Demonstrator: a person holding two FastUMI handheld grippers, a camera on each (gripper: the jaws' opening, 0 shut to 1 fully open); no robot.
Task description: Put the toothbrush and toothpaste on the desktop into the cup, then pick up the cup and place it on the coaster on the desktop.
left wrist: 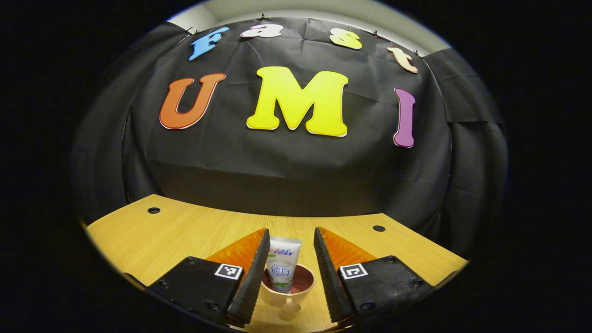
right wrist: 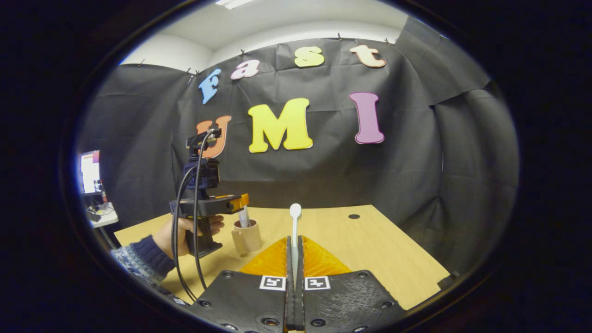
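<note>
In the left gripper view, the left gripper is sitting nearest the camera with its two fingers spread apart, and neither is touching the tube between them. The toothpaste is standing upright in the gap, its lower end resting inside the cup, which is sitting on the wooden desktop directly below the gripper. The cup's handle is pointing toward the camera. Two dark round holes are showing in the desktop, one at the far left and one at the far right. In the right gripper view, the right gripper is lying nearest the camera with its fingers pressed together on the shaft of the toothbrush, whose pale rounded end is rising upright above the fingertips. Farther off to the left, a hand in a patterned sleeve is holding the other gripper, the left one, level above the cup; black cables are hanging from its body. The toothpaste is standing in that cup just under the gripper's tip. The cup is resting on the desktop, well apart from the toothbrush. A lit screen is standing beyond the desktop's left edge.
</note>
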